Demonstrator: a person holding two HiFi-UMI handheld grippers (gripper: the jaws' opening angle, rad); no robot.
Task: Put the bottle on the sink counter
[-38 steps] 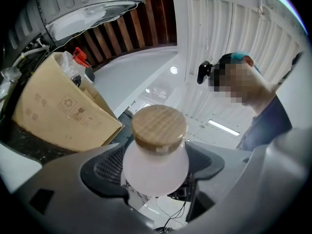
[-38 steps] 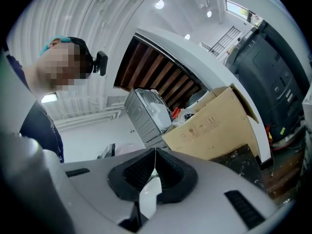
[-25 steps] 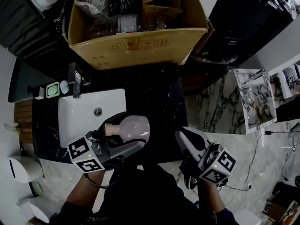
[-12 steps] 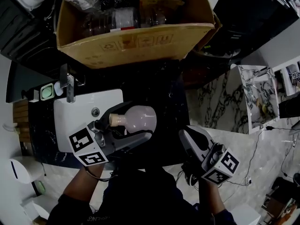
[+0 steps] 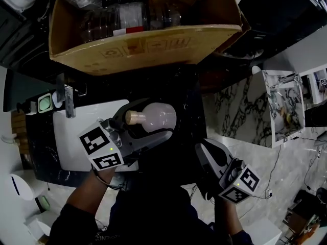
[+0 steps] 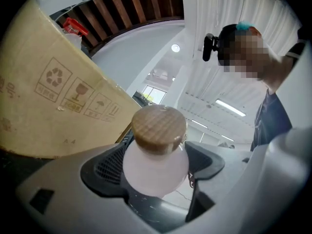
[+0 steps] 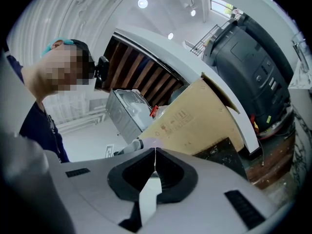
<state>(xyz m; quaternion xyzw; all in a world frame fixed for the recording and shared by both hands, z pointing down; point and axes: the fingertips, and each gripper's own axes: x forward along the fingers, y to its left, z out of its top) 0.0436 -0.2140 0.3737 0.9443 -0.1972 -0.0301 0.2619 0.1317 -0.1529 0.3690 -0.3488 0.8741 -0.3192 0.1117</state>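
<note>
One bottle (image 5: 155, 117) clamped in left tool (image 5: 164, 120); right tool (image 7: 155, 159) closed.

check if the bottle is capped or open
Capped: a wooden stopper sits on the neck of the pink bottle, seen in the left gripper view.

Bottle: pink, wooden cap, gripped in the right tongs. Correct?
Not the right. The left gripper view shows the left tongs shut on the bottle. The right tongs are shut with nothing between them. Pink body and wooden cap are correct.
</note>
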